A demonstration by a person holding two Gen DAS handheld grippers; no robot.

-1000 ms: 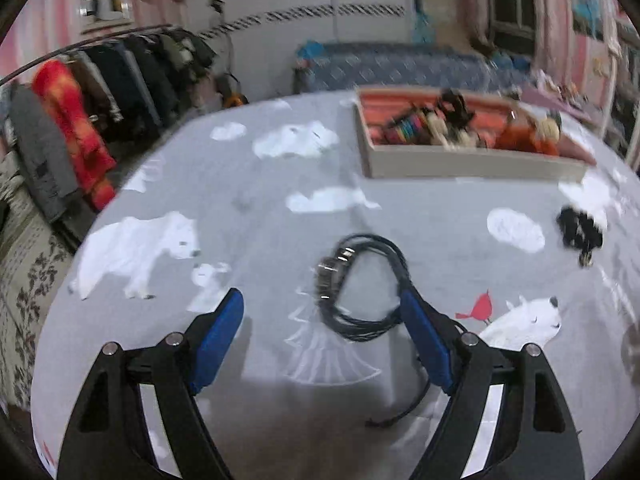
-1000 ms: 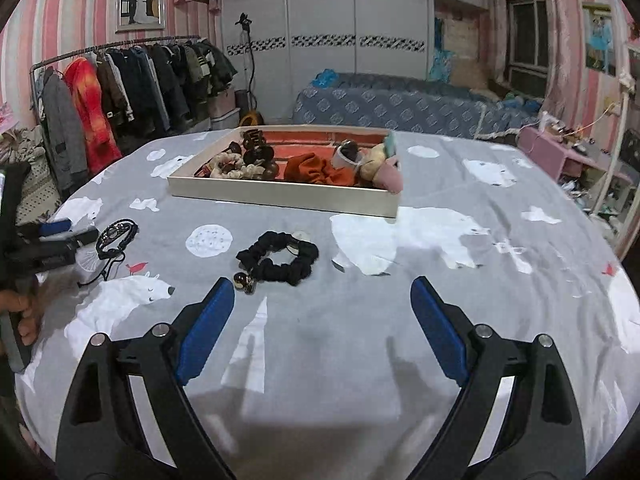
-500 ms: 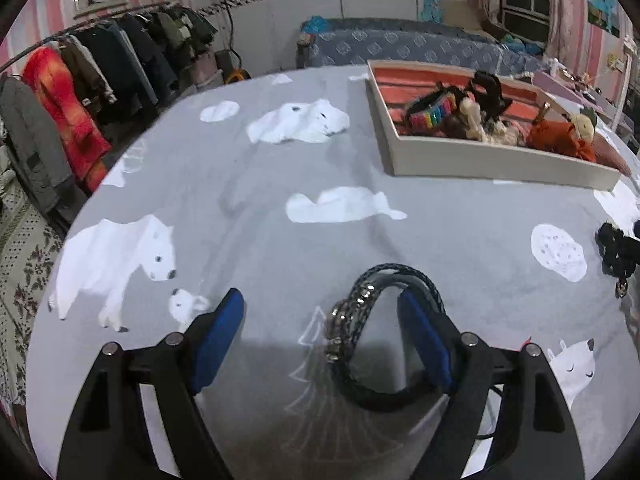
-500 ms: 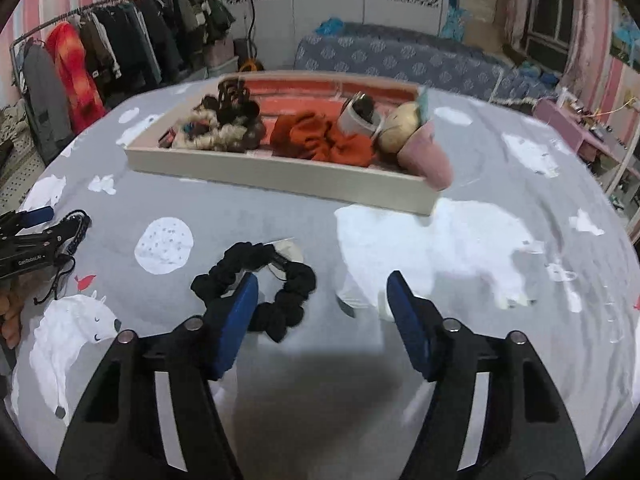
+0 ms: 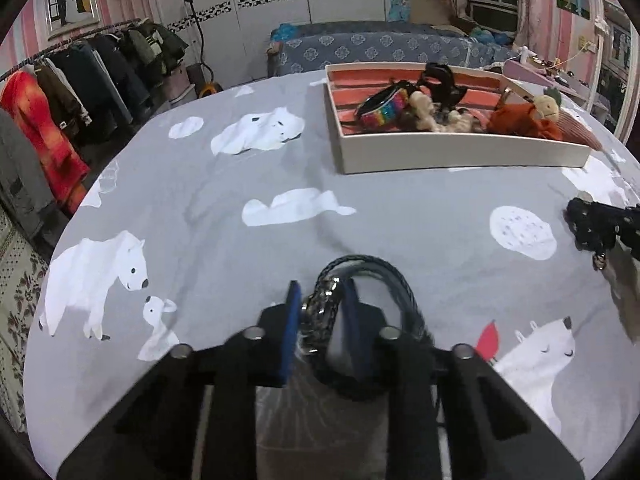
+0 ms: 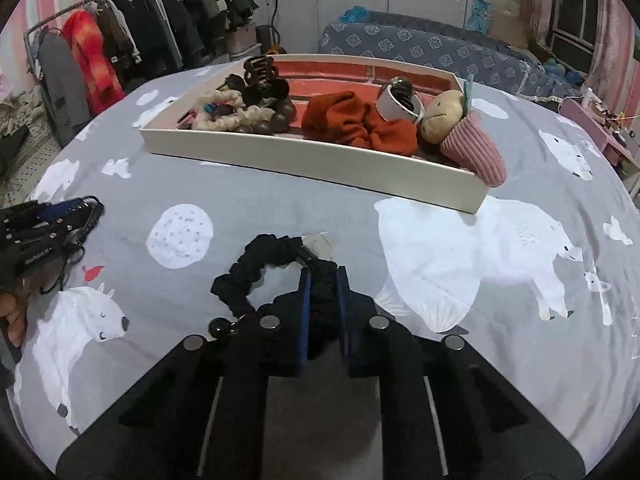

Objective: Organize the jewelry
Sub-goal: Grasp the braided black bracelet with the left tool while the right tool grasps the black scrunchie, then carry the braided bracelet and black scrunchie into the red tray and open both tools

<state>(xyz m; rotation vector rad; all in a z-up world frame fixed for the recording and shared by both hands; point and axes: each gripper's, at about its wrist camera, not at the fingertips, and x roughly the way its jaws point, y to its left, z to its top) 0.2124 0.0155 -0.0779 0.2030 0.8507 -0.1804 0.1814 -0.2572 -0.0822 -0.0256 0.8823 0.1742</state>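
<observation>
In the left wrist view my left gripper [image 5: 320, 296] is shut on a dark braided bracelet [image 5: 376, 280] with metal beads, low over the grey bear-print cloth [image 5: 240, 168]. In the right wrist view my right gripper [image 6: 322, 280] is shut on a black scrunchie [image 6: 256, 264] with a small charm, lying on the cloth. A cream tray [image 6: 320, 164] with a red floor holds several hair ties, clips, an orange scrunchie and a plush; it also shows in the left wrist view [image 5: 440, 156]. The left gripper shows at the left edge of the right wrist view [image 6: 76, 210].
A clothes rack [image 5: 60, 92] with coats stands to the left of the table. A blue patterned bed [image 6: 420, 48] lies behind it. A pink shelf [image 6: 592, 120] stands at the right. The right gripper with the scrunchie [image 5: 592, 228] shows at the right edge of the left wrist view.
Both grippers moved forward and closed: the left one onto the braided bracelet, the right one onto the black scrunchie. Both were open a second ago.
</observation>
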